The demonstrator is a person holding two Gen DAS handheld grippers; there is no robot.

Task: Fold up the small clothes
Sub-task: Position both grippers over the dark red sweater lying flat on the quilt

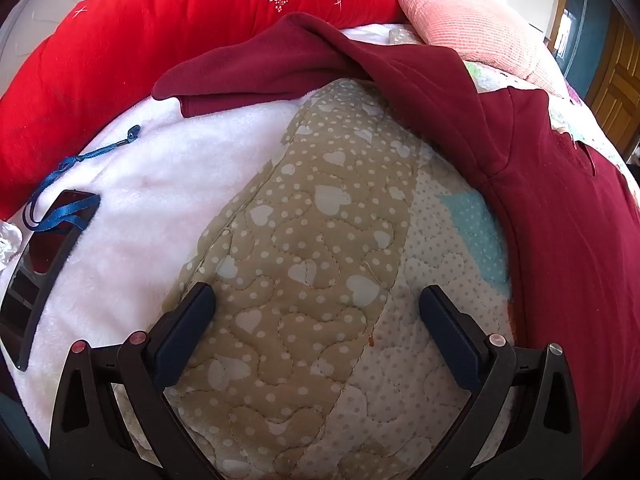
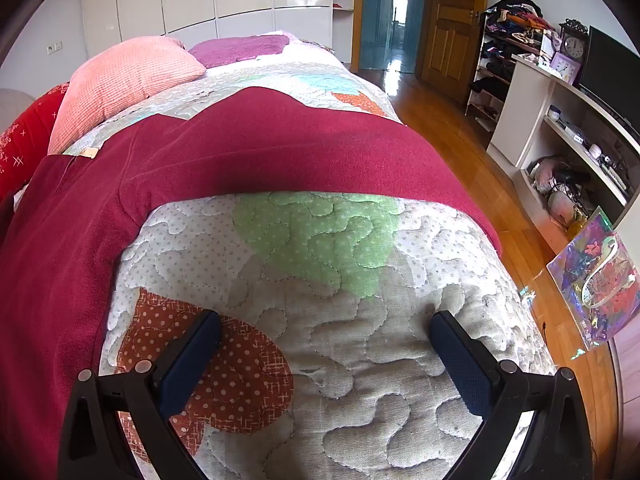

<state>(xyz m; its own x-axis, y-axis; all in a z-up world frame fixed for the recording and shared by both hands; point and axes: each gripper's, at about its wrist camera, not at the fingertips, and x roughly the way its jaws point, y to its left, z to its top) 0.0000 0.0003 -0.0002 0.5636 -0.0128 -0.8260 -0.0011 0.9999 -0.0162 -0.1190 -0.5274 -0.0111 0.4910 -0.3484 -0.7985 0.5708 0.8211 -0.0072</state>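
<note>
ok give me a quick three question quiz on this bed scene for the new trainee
1. True or false: the left gripper is shut on the dark red garment.
2. Multiple choice: in the left wrist view, what lies on the white fleece blanket at the left edge? A) a phone with a blue strap B) a pair of scissors C) a book
3. Fill in: in the right wrist view, the pink pillow sits on the ____ side of the picture.

Key: 1 false, both the left gripper and the right gripper are open over the quilt, holding nothing. 2 A, the phone. 3 left.
</note>
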